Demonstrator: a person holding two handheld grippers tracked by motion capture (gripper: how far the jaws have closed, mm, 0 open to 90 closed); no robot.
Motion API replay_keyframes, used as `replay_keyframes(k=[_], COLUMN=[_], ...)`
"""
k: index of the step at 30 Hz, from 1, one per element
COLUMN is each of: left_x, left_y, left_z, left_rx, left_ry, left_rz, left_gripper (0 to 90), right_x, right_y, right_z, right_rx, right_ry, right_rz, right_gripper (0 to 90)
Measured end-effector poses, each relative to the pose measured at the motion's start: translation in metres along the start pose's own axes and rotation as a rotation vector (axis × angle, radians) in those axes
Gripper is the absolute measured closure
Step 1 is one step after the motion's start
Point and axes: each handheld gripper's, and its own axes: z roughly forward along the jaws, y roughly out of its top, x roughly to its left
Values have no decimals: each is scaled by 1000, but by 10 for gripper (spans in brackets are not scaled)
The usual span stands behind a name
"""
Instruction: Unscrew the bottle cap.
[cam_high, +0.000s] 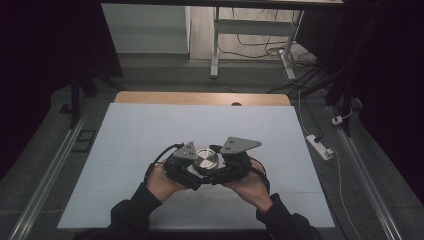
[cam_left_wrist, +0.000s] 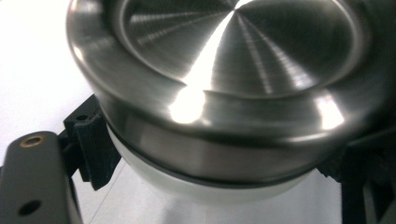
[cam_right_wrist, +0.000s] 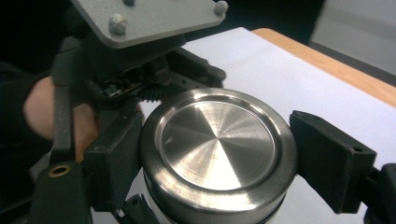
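Lid-unscrewing step judged in hand: steel lid (cam_right_wrist: 218, 142) is clamped by right gripper (cam_right_wrist: 215, 154), jaws closed on its rim; white jar body (cam_left_wrist: 210, 186) beneath is gripped by left gripper (cam_high: 187, 167), held just above white table (cam_high: 140, 135), centre-front. Next: lid twisted w/ body kept steady.

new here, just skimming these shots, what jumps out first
A shiny brushed-steel lid on a white container, gleaming mid-table between two hands. The left gripper and right gripper both clamp it from opposite sides. Around them lies a bare pale table mat in a dark room.
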Motion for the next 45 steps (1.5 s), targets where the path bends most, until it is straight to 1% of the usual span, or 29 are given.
replay_keyframes(k=[4,7,9,10,11,12,13,14,15,17,18,20,21,22,24,26,29,31,33,34,35,36,37,38,40,42,43,44,45], left_x=[1,-1,-3,-4,-4,-4,-4,-4,-3,-2,-2,-1,-1,-1,-1,-3,-4,-4,-4,-3,-3,-3,-3,-4,-4,-5,-5,-5,-6], left_y=[-1,-1,0,0,0,0,0,0,0,0,0,-1,-1,-1,-1,-1,1,1,0,0,0,1,1,2,2,3,3,3,3], left_z=[0,1,2,2,3,3,3,2,1,0,-1,-1,-1,-1,0,1,2,2,0,-1,-1,-3,-3,-4,-5,-5,-5,-5,-4], left_rx=[-4,-13,-22,-21,-20,-18,-16,-17,-16,-12,-8,-8,-4,0,11,13,17,18,17,8,8,-3,-3,-5,-4,-11,-11,-13,-10], left_ry=[-80,-133,-163,-170,-168,-158,-145,-130,-110,-59,-32,11,28,41,58,61,59,56,27,4,4,-42,-42,-64,-92,-120,-120,-145,-153], left_rz=[21,42,49,56,57,55,56,50,42,26,22,-1,-9,-10,-9,-12,-4,-1,17,24,24,37,37,57,75,79,79,89,93], left_gripper=[154,154,154,154,154,154,154,154,154,154,154,154,154,154,154,154,154,154,154,154,154,154,154,154,154,154,154,154,154], right_x=[-10,-16,-20,-22,-24,-25,-25,-24,-22,-18,-15,-8,-4,-1,4,8,11,13,13,11,8,4,4,-1,-6,-11,-11,-15,-16], right_y=[-2,-3,-4,-5,-6,-6,-5,-5,-4,-1,1,3,4,5,4,3,1,0,1,2,3,3,3,3,2,1,1,-1,-2], right_z=[-4,-7,-9,-10,-11,-11,-12,-11,-11,-11,-11,-11,-10,-9,-6,-1,4,4,2,0,-2,-5,-5,-8,-11,-13,-13,-14,-15], right_rx=[3,-1,-10,-15,-13,-8,0,5,10,19,24,26,31,31,27,23,39,41,44,36,40,28,28,18,11,-3,-3,-20,-23], right_ry=[117,205,264,288,311,318,308,284,259,213,183,102,53,15,-33,-53,-100,-103,-81,-55,-22,22,22,89,143,199,199,258,272], right_rz=[-8,-30,-46,-48,-42,-36,-20,-13,-6,0,5,11,17,17,7,3,-15,-26,-38,-35,-29,-28,-28,-30,-42,-54,-54,-62,-68], right_gripper=[194,193,193,193,192,190,175,137,97,55,53,73,84,100,127,156,174,177,184,192,192,193,193,193,193,193,193,193,193])
